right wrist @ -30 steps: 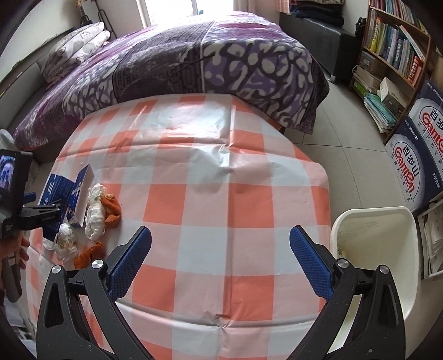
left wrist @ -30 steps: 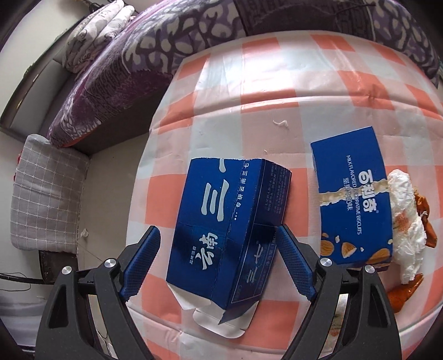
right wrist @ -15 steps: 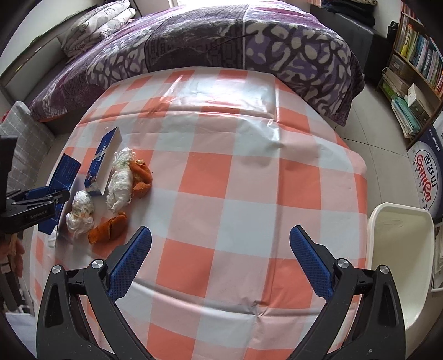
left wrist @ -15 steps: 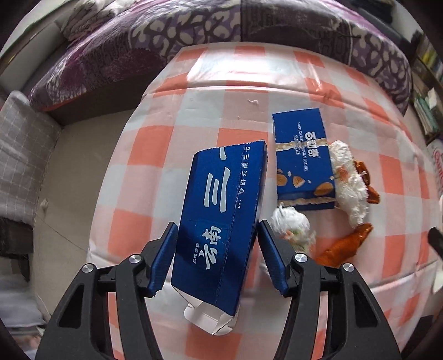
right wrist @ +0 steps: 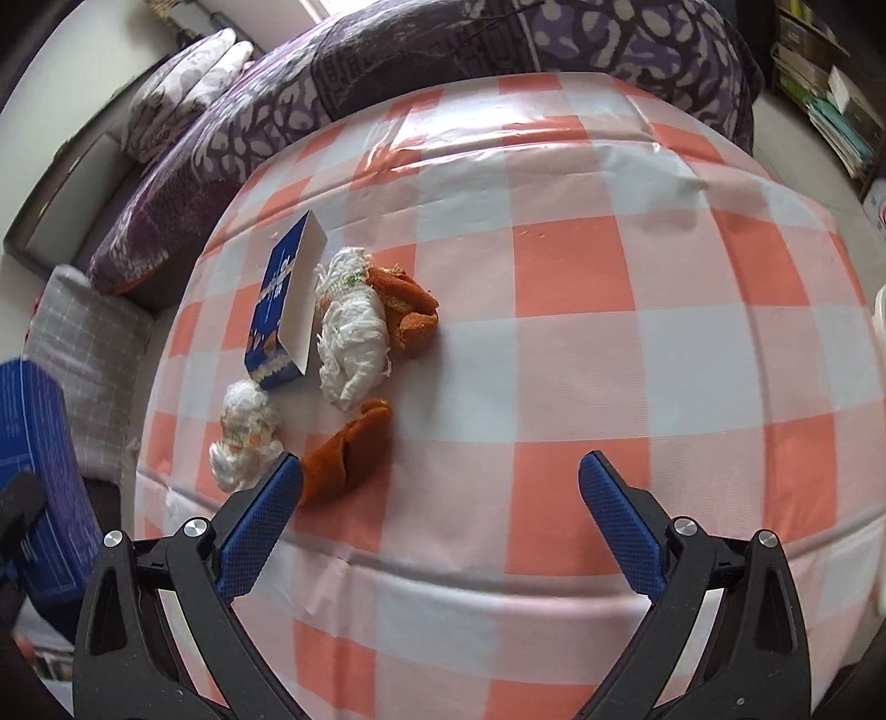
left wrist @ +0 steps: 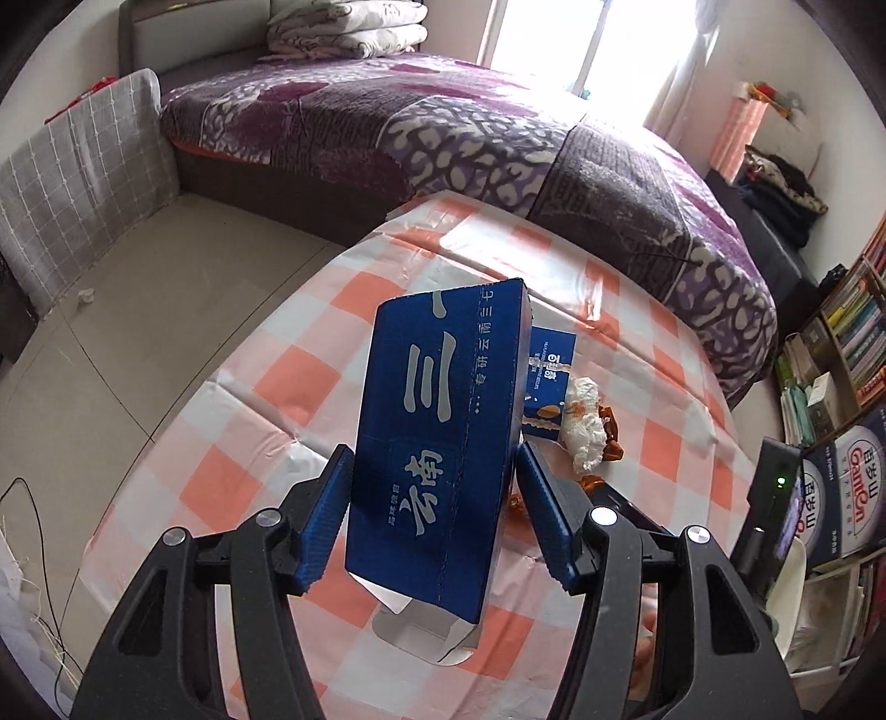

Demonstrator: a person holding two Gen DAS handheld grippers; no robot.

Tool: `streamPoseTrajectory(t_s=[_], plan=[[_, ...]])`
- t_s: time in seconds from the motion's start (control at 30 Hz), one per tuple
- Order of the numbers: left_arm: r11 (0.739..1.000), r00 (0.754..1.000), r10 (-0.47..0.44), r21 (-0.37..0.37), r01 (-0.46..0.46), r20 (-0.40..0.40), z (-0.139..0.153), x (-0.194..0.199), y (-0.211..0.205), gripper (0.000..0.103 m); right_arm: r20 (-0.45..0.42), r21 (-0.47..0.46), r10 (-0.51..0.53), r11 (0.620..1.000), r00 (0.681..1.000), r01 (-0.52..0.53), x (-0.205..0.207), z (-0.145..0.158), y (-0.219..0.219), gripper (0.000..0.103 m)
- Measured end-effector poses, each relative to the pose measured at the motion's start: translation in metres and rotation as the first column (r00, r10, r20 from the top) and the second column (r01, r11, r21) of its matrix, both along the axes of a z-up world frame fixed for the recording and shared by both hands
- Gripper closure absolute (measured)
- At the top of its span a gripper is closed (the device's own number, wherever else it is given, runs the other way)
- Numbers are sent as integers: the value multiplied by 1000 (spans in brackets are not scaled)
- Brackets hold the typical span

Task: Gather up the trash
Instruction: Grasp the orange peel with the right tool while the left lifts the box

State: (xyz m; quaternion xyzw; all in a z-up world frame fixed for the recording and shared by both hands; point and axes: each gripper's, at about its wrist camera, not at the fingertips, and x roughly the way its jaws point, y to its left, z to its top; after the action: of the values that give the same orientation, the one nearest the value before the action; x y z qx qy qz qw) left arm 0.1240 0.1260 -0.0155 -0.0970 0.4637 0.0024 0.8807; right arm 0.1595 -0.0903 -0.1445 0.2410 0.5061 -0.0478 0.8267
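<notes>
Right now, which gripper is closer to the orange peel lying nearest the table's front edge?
Right. The right gripper hangs open just above the orange peel, its left finger nearly at it. The left gripper is lifted off to the side, clamped on the dark blue carton.

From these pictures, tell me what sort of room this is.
Most likely a bedroom at home: a bed with a purple quilt, folded bedding at its head, and a bookshelf beside it.
</notes>
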Motion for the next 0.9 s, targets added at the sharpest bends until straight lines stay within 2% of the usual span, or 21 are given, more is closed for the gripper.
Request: streamPoseTrajectory(t_s=[0.07, 0.17, 0.27, 0.33, 0.4, 0.43, 0.5, 0.53, 0.63, 0.9], plan=[[1000, 1000, -8, 5, 7, 24, 7, 1, 0, 43, 1, -15, -44, 999, 999, 44, 6, -4, 8, 8], [999, 998, -10, 43, 7, 61, 15, -1, -2, 42, -6, -90, -44, 995, 999, 44, 15, -9, 24, 12], [999, 998, -4, 34, 2, 63, 17, 0, 3, 42, -7, -177, 22, 984, 1000, -23, 17, -11, 38, 18], [1000, 998, 5, 19, -7, 58, 16, 1, 7, 42, 2, -233, 93, 968, 996, -90, 12, -11, 42, 27], [1000, 998, 13, 16, -14, 59, 17, 0, 9, 42, 7, -276, 167, 948, 986, -158, 4, -12, 44, 52], [1000, 998, 14, 13, -15, 60, 17, 0, 10, 42, 13, -269, 209, 943, 978, -198, 0, -11, 41, 60], [1000, 998, 11, 16, -12, 60, 17, -2, 9, 42, 0, -238, 265, 937, 964, -257, -7, -11, 31, 82], [1000, 998, 10, 20, -11, 59, 17, -2, 10, 42, -13, -224, 276, 936, 961, -272, -9, -9, 26, 86], [999, 998, 7, 36, -9, 65, 15, -5, 3, 42, -25, -179, 286, 941, 958, -286, -17, 1, 8, 88], [998, 993, -37, 55, 31, 115, 18, -11, -24, 42, 75, -225, 276, 941, 958, -253, -35, 61, -38, 89]])
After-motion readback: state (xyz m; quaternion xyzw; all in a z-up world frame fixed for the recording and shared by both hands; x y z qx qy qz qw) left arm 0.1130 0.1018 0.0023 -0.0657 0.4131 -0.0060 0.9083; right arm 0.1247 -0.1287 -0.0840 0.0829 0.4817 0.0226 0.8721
